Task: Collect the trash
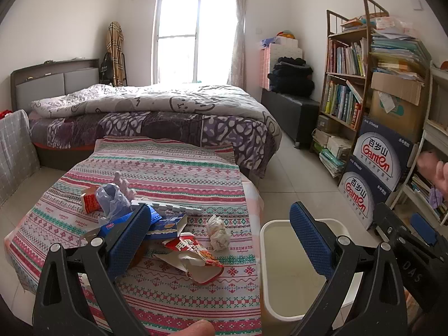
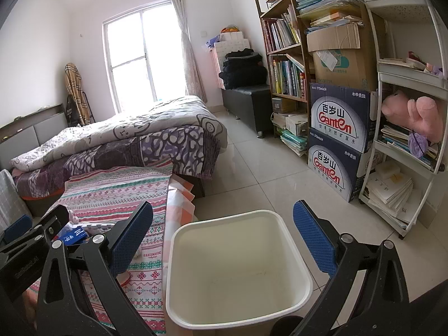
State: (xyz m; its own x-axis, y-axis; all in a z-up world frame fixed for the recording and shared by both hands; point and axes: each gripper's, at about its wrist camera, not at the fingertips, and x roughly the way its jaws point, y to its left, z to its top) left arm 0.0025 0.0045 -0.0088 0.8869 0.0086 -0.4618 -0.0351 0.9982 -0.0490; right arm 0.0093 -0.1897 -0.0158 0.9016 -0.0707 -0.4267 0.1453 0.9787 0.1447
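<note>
Both of my tools are hovering with nothing in them. I am holding my left hand-held gripper (image 1: 221,238) over the counter (image 1: 173,168), its blue-padded jaws spread fully apart and tipped downward toward the litter. My right hand-held gripper (image 2: 222,235) is likewise standing wide apart, tilting down over the white bin (image 2: 238,268), which is sitting on the tiled floor just beside the counter's right edge. That placement looks deliberate: anything I lift from the counter needs only a short swing sideways to drop in. The bin is appearing empty, so I judge the collecting is only beginning.

Moving outward on the striped cloth covering the counter, the trash is lying in a loose cluster near me. A crumpled white paper ball (image 1: 217,233) is sitting closest to the bin side. A torn red snack wrapper (image 1: 196,260) is lying nearest to me. A flattened blue carton (image 1: 165,224) is resting partly behind my left jaw, with a bluish plastic bag (image 1: 113,200) and a small red carton (image 1: 90,202) beyond it.

Farther out, a bed (image 1: 156,112) with a patterned quilt is standing under a bright window, and bookshelves (image 2: 285,53) are lining the right wall.
</note>
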